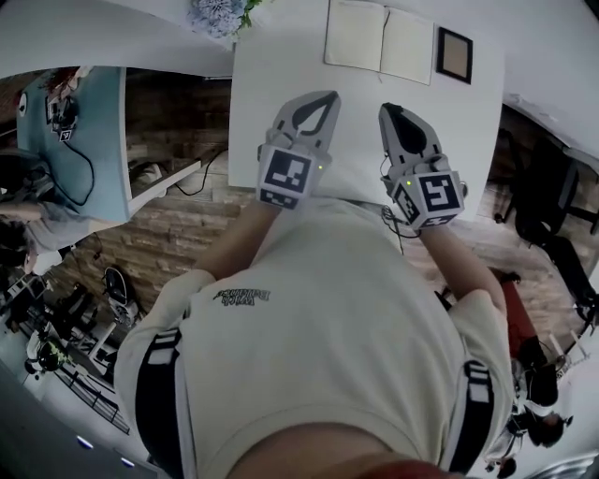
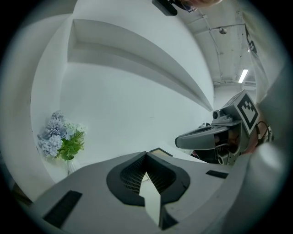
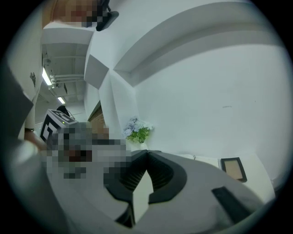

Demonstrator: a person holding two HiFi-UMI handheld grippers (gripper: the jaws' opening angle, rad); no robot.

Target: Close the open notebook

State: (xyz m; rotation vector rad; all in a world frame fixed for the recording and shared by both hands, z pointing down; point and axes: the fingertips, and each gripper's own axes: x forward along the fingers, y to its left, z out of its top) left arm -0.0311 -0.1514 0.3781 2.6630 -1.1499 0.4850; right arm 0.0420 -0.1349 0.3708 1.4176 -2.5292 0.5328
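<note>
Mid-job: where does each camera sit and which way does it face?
Head view: on the person's head, facing steeply down at the table and open notebook; torso, forearms, left gripper and right gripper show.
Left gripper view: on left gripper, facing wall and flowers; own jaws, right gripper show.
Right gripper view: on right gripper, facing wall, flowers, picture frame; own jaws show.
Shared: flowers, in both gripper views.

Head view: above my chest, looking steeply down on the white table (image 1: 281,84).
Left gripper view: low along my left gripper (image 2: 146,155), facing the wall (image 2: 137,105).
Right gripper view: likewise along my right gripper (image 3: 146,154).
Shared: flowers (image 1: 220,14), picture frame (image 1: 454,54).
</note>
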